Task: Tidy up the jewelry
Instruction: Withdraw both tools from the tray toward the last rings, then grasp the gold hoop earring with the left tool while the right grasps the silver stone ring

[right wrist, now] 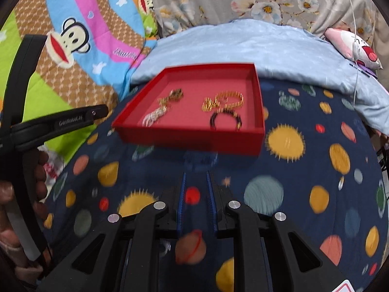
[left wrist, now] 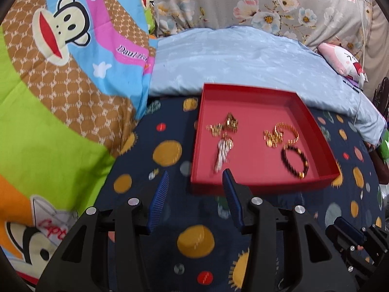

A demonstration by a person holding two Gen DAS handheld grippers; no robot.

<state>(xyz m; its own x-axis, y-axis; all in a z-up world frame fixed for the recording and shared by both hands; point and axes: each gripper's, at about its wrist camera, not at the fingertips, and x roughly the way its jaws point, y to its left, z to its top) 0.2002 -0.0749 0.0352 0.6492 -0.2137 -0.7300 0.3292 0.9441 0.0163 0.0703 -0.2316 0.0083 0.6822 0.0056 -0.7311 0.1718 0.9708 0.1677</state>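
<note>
Both grippers hover over the navy planet-print bedsheet (right wrist: 304,194). The left gripper (left wrist: 195,178) is partly open and empty, its right fingertip at the near rim of the shallow red cardboard tray (left wrist: 265,187). The right gripper (right wrist: 196,177), narrowly parted and empty, sits short of it. Inside lie a silver beaded piece (left wrist: 222,155), gold jewelry (left wrist: 279,133) and a dark beaded bracelet (left wrist: 295,161).
</note>
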